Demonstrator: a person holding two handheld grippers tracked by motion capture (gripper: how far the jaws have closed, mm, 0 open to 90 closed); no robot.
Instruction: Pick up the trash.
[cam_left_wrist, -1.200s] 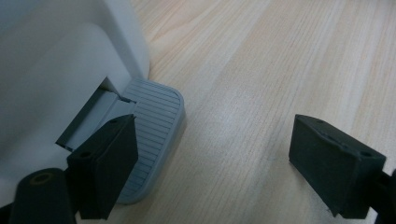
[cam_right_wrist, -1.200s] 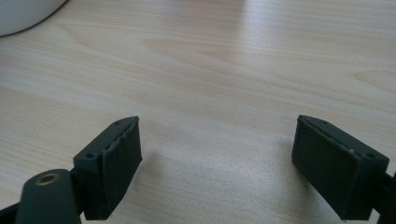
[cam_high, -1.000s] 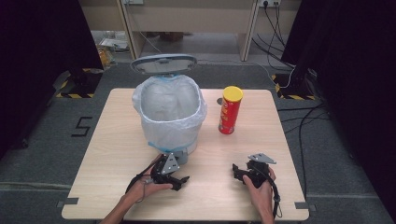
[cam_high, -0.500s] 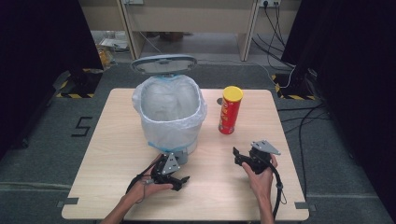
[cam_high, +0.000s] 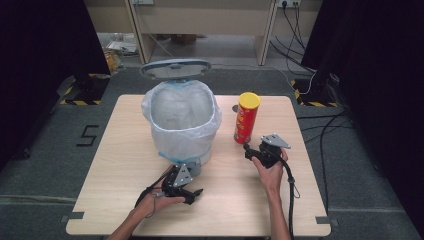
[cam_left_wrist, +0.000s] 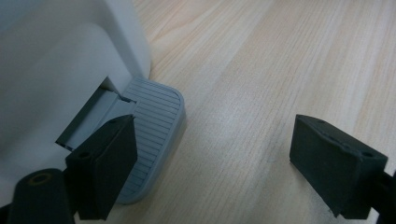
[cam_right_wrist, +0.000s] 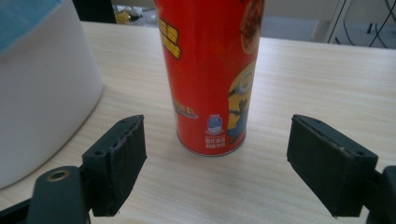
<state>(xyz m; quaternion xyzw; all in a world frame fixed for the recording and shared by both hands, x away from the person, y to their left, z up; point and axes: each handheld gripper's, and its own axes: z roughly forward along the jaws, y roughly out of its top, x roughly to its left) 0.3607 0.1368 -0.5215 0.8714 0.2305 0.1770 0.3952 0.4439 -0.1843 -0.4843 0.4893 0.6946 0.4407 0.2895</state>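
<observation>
The bin (cam_high: 182, 122) hides its own pedal (cam_left_wrist: 152, 135) from above. Both grippers, left (cam_high: 192, 192) and right (cam_high: 248, 151), are released over the pale wood counter (cam_high: 115, 165); dark curtains surround it.

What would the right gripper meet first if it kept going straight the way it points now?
Most likely the red can. It stands upright on the table, centred ahead of the right gripper, whose jaws are spread wider than the can. The gap left is hard to judge.

Both hand-held black two-jaw tongs gape wide: the left tongs (cam_high: 192, 195) lie low, and the right tongs (cam_high: 249, 151), forward of them, point ahead
</observation>
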